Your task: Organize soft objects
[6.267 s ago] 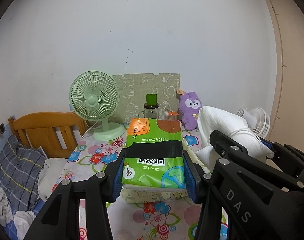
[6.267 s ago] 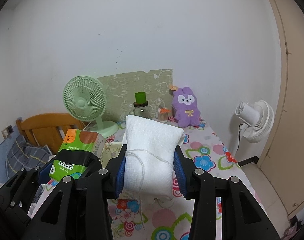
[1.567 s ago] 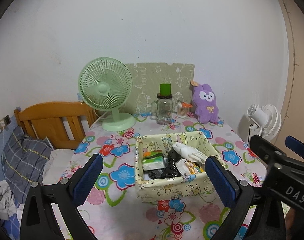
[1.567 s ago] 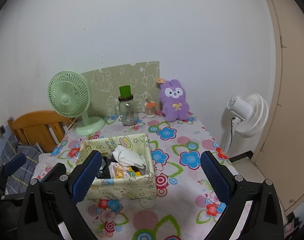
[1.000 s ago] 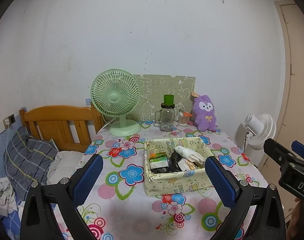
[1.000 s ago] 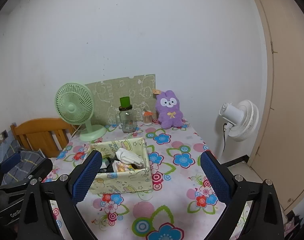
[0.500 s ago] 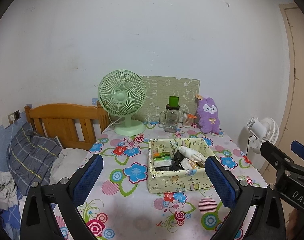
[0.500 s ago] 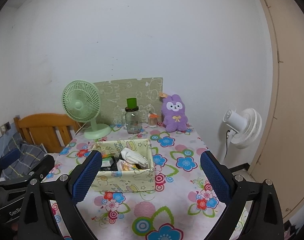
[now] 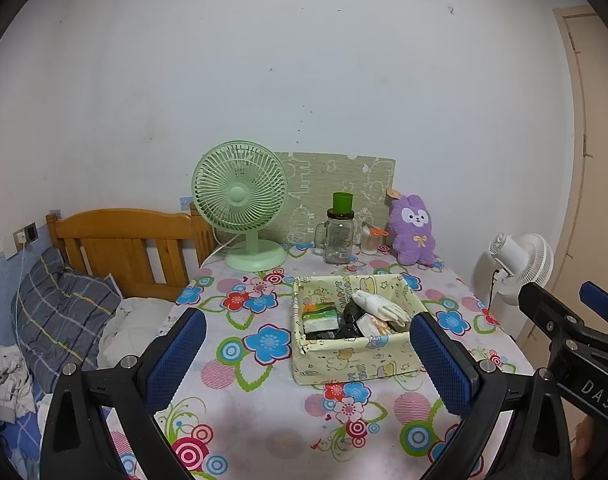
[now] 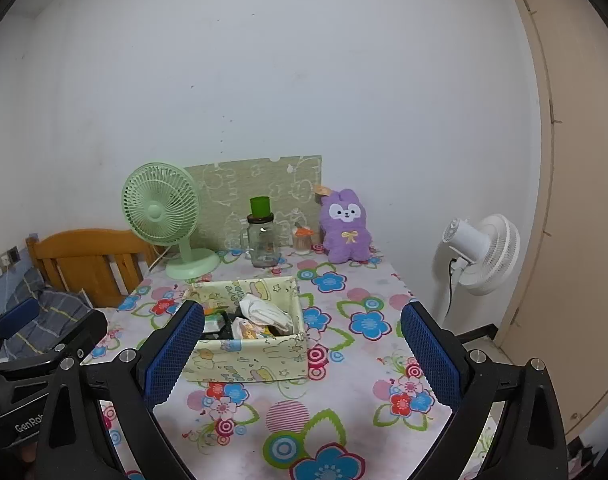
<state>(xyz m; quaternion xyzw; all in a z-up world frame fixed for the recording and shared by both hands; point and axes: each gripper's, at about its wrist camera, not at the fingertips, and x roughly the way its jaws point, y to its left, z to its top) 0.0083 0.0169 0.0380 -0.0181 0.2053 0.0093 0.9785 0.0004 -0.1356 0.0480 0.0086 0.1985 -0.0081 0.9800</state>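
Observation:
A yellow patterned fabric box stands in the middle of the flowered table. It holds a green tissue pack, a white cloth bundle and dark items. My left gripper is open and empty, held back from the box at the table's near edge. My right gripper is open and empty, also back from the box. A purple plush rabbit sits at the back of the table.
A green desk fan, a glass jar with a green lid and a small cup stand at the back. A wooden bed frame is left. A white floor fan is right.
Both grippers let go of the tissue pack and the white cloth, which now lie in the box. Both have opened and drawn back and up from the table.

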